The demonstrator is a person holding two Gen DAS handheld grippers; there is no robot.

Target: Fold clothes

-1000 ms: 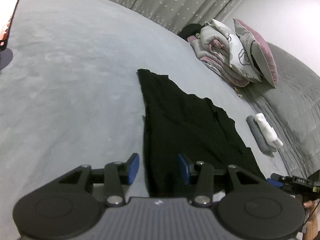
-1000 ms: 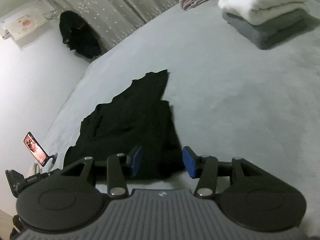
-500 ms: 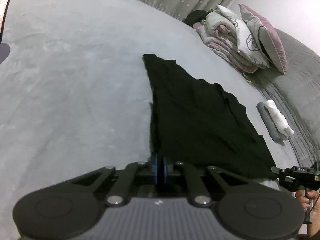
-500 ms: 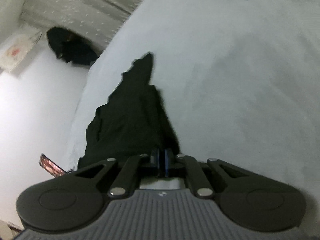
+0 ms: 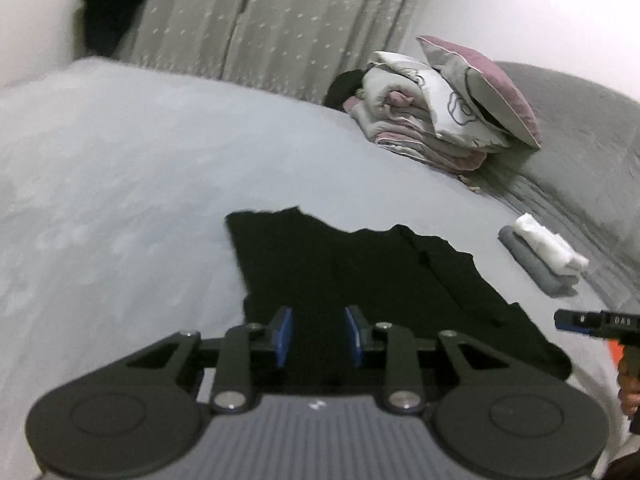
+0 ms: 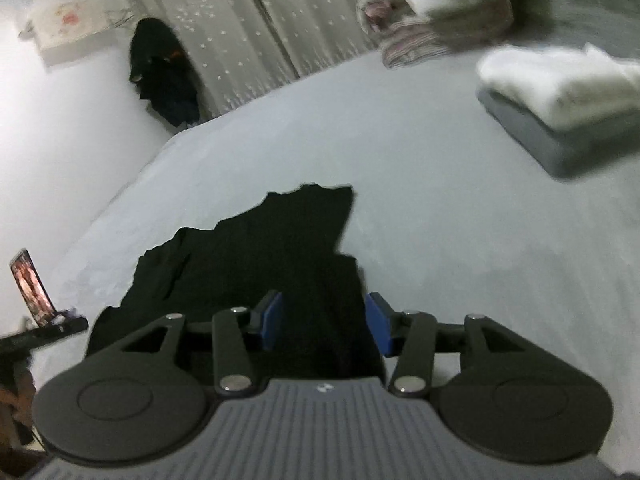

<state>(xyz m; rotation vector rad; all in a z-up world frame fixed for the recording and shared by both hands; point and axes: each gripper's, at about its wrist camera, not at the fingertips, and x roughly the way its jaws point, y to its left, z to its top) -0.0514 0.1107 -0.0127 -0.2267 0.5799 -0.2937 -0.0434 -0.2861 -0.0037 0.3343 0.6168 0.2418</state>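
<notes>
grey bed point(image 5: 120, 184), black garment point(image 5: 360, 272), curtain point(image 5: 272, 20)

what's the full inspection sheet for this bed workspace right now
surface: grey bed cover, smooth, bare around the garment
job's things: black garment lying flat, partly folded
clutter: folded white towel stacked on grey towel; bedding pile with pillow
grippers: left gripper open over the garment; right gripper open at its edge
cables: nothing seen
surroundings: curtain, phone propped at the bed edge
</notes>
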